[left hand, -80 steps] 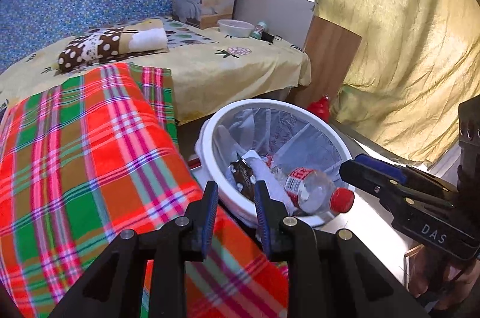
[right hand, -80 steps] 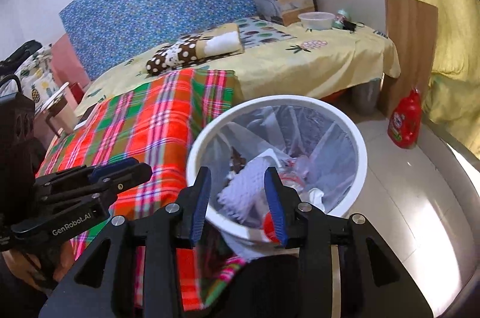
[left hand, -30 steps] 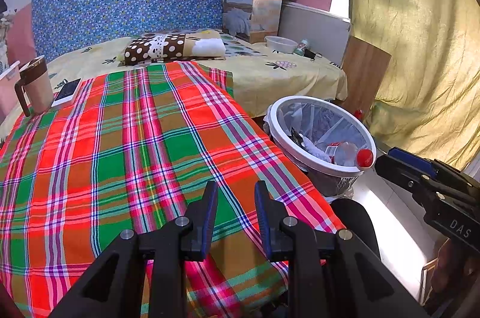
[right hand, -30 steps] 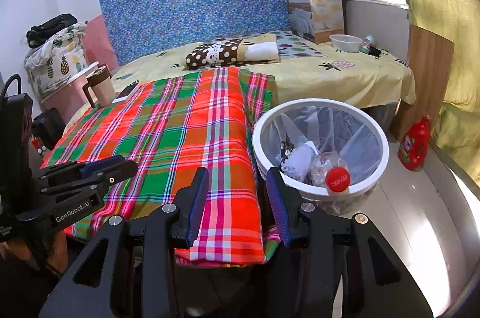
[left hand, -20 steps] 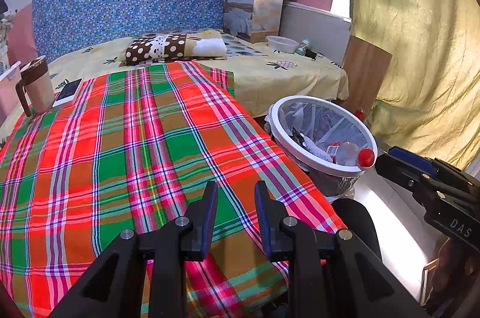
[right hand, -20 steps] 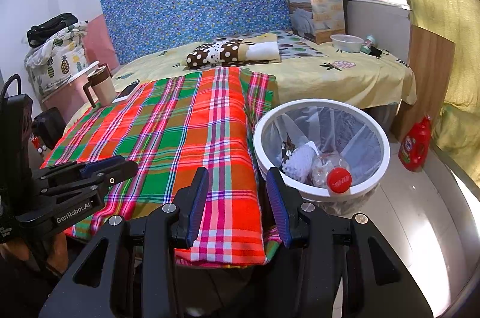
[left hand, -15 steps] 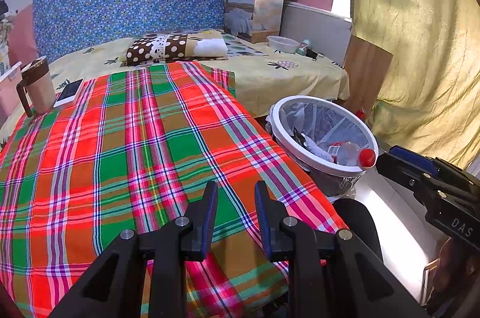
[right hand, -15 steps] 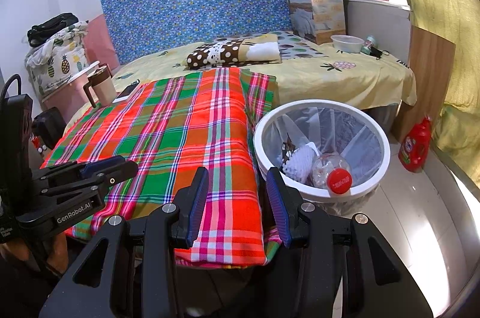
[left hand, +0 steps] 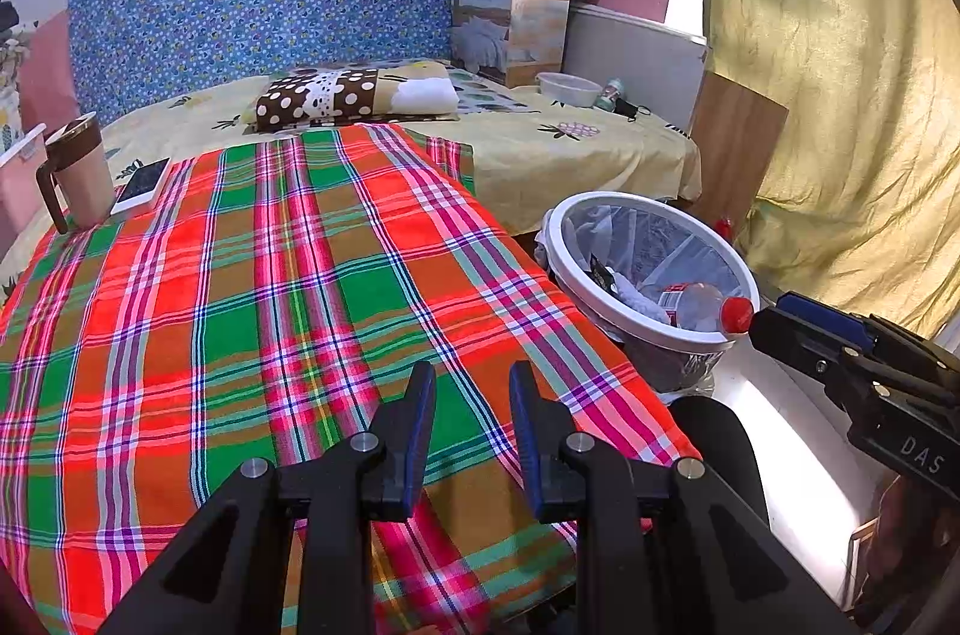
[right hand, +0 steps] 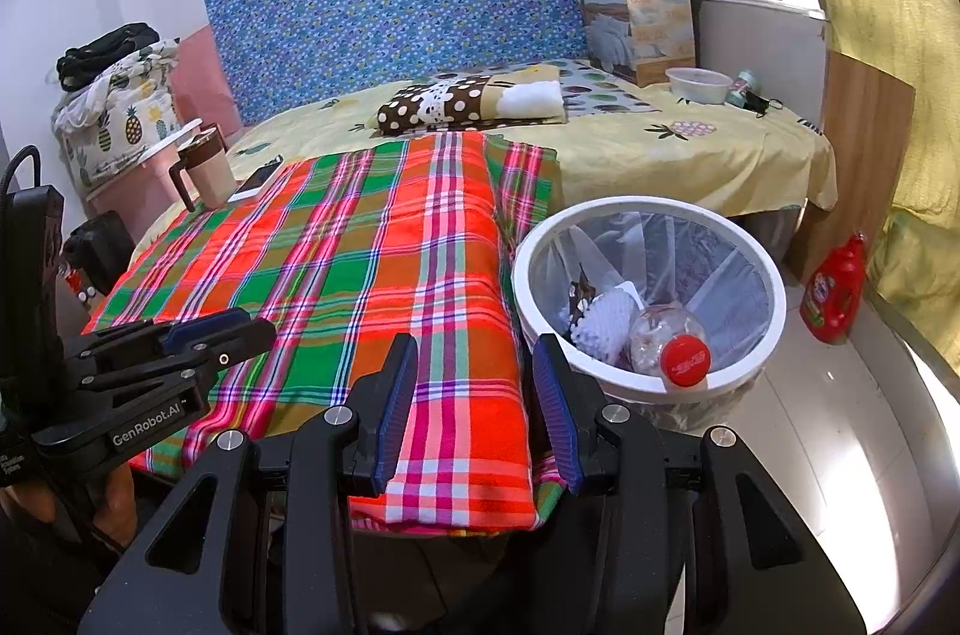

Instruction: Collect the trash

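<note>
A white round trash bin (right hand: 774, 275) with a clear liner stands on the floor beside the bed; it also shows in the left wrist view (left hand: 561, 245). Inside lie a clear plastic bottle with a red cap (right hand: 681, 353), white foam netting (right hand: 600, 317) and a dark wrapper (right hand: 581, 288). The bottle (left hand: 708, 308) leans on the rim in the left wrist view. My left gripper (left hand: 471, 383) is open and empty above the plaid blanket (left hand: 270, 287). My right gripper (right hand: 474, 359) is open and empty, near the blanket's edge, left of the bin.
On the bed lie a beige mug (left hand: 81, 179), a phone (left hand: 144, 182), a polka-dot pillow (left hand: 354, 95), a boxed quilt (left hand: 510, 23) and a plastic bowl (left hand: 567, 86). A red detergent bottle (right hand: 837, 287) stands on the floor by a wooden board (right hand: 864, 167). A yellow curtain (left hand: 840, 95) hangs on the right.
Both grippers have pulled back from over the bin to a higher, farther spot by the bed's foot. In the last second they barely move. Both stay open and empty.
</note>
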`<action>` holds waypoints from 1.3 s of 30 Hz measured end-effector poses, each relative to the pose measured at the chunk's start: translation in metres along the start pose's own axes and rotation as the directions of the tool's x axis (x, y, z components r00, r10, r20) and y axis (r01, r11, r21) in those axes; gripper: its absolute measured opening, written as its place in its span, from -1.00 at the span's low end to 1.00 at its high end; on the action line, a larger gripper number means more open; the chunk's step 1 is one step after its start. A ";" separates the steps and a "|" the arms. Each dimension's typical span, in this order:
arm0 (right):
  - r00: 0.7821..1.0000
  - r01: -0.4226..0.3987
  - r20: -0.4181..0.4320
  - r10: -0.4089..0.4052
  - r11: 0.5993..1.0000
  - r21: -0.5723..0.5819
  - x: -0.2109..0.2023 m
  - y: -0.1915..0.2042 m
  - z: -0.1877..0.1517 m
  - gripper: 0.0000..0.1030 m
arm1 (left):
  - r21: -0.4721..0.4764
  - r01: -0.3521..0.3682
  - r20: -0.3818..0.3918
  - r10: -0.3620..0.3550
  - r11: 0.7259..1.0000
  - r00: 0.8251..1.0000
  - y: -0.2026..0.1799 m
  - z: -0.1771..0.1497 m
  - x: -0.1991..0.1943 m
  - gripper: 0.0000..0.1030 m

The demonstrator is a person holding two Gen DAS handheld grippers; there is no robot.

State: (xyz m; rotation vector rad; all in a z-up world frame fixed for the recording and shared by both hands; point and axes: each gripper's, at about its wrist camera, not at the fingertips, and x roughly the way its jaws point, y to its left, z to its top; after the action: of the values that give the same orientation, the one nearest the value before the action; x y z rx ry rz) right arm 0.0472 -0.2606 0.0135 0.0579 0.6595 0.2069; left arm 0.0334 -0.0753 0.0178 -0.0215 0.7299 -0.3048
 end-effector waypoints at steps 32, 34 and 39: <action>1.000 -0.004 -0.010 0.004 1.000 -0.006 0.005 0.000 -0.002 -0.18 | -0.006 0.014 -0.024 -0.014 1.000 1.000 0.002 -0.001 0.007 -0.52; 1.000 -0.004 -0.010 0.004 1.000 -0.007 0.005 0.000 -0.002 -0.18 | -0.006 0.012 -0.024 -0.012 1.000 1.000 0.002 -0.001 0.008 -0.52; 1.000 -0.005 -0.013 0.005 1.000 -0.008 0.005 0.000 -0.002 -0.18 | -0.004 0.015 -0.021 -0.015 1.000 1.000 0.001 -0.001 0.008 -0.52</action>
State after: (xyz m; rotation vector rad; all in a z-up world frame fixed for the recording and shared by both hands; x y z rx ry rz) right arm 0.0501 -0.2596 0.0085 0.0507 0.6719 0.2146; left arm 0.0386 -0.0759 0.0120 -0.0274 0.7515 -0.3183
